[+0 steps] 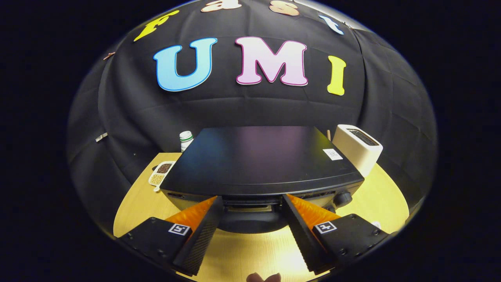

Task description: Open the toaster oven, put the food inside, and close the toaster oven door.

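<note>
spread gripper [252, 203] fingers at toaster oven [262, 160] door top, wooden table [250, 250]

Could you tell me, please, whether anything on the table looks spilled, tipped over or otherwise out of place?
Nothing stands out. The toaster oven sits flat, the white toaster and bottle stand upright, and the divided dish keeps its contents. The hand-held gripper is open just before the oven's front.

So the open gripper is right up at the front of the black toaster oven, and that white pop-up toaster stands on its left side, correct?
Not quite. The gripper view shows the white pop-up toaster standing to the right of the black toaster oven, not the left. The rest holds: the gripper is open, its fingers spread at the oven's front.
</note>
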Tool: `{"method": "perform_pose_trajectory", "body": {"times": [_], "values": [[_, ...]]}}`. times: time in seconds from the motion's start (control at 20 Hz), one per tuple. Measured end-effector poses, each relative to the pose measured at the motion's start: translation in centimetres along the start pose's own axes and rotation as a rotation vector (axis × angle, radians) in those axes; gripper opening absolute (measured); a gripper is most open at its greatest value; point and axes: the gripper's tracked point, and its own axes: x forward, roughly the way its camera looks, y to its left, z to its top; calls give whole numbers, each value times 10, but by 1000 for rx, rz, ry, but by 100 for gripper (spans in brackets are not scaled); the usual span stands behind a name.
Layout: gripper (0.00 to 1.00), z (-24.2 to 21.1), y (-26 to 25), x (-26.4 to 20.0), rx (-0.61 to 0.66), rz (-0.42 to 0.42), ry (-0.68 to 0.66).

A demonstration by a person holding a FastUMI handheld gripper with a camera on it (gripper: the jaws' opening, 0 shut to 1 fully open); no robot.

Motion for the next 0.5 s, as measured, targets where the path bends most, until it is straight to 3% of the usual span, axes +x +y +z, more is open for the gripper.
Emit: {"method": "perform_pose_trajectory", "body": {"times": [0.5], "values": [[98, -87, -2, -53, -25, 19, 145]]}}
